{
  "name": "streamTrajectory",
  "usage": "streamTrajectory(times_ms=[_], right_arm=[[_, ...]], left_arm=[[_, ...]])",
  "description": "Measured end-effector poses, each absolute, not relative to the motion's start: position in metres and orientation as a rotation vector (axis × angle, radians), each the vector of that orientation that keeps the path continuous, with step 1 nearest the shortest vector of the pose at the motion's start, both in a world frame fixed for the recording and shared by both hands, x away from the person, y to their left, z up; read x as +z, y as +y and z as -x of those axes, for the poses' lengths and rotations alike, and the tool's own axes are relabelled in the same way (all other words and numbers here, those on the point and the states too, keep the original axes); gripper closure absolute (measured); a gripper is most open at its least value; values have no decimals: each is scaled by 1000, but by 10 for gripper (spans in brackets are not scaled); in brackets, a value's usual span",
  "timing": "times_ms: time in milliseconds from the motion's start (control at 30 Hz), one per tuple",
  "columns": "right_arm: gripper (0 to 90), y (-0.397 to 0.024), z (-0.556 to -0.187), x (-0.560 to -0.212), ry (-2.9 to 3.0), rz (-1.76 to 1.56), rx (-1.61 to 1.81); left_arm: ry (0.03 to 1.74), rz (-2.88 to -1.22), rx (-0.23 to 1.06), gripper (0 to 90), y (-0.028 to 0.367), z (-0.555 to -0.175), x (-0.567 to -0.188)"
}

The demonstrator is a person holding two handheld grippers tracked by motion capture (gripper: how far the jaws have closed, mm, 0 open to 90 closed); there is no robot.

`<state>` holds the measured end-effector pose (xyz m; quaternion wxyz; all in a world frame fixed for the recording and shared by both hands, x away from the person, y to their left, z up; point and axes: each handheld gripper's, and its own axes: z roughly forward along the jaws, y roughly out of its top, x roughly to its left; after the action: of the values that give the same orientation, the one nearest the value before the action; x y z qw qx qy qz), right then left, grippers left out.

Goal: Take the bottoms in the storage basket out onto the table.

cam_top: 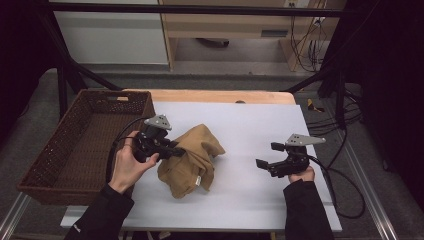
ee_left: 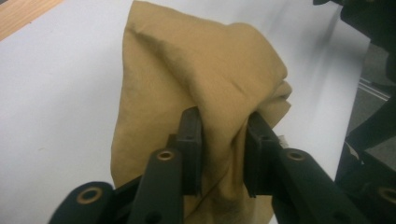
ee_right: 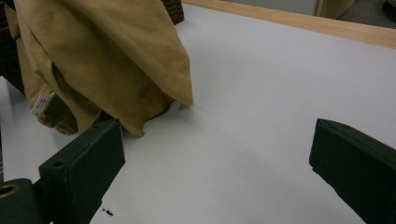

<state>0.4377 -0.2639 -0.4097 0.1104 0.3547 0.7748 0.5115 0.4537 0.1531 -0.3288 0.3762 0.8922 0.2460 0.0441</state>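
Note:
A crumpled tan cloth (cam_top: pixel 192 160) lies on the white sheet (cam_top: pixel 250 125), drawn up into a peak on its left side. My left gripper (cam_top: pixel 180 150) is at that peak. In the left gripper view its jaws (ee_left: pixel 224 116) stand a little apart, with a fold of the cloth (ee_left: pixel 187 70) loosely between the pads. My right gripper (cam_top: pixel 269 155) rests low over the sheet to the right, apart from the cloth, wide open with nothing between its jaws (ee_right: pixel 217 135). The right gripper view shows the cloth (ee_right: pixel 102 60) at upper left with a small white label.
A dark wicker basket (cam_top: pixel 75 115) stands at the table's left, right beside the left hand. The wooden table edge (cam_top: pixel 210 96) runs along the far side of the sheet. Cables hang off the right side.

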Motion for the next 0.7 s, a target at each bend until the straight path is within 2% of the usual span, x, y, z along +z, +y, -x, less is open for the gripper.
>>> streamTrajectory(times_ms=[133, 300, 433, 567, 700], right_arm=[[39, -264, -438, -410, 2279, -1041, 1501], [39, -264, -438, -410, 2279, -1043, 1500], [39, -264, -438, -410, 2278, -1042, 1500], [39, -264, -438, -410, 2279, -1044, 1501], [39, -264, -438, -410, 2277, -1042, 1503]], left_arm=[[651, -2294, 116, 502, 154, -454, -330], [697, -2275, 140, 314, 157, -455, -332], [700, -2243, 137, 215, 159, -454, -331], [717, -2228, 192, 126, 160, -451, -329], [738, -2227, 235, 91, 160, -447, -326]])
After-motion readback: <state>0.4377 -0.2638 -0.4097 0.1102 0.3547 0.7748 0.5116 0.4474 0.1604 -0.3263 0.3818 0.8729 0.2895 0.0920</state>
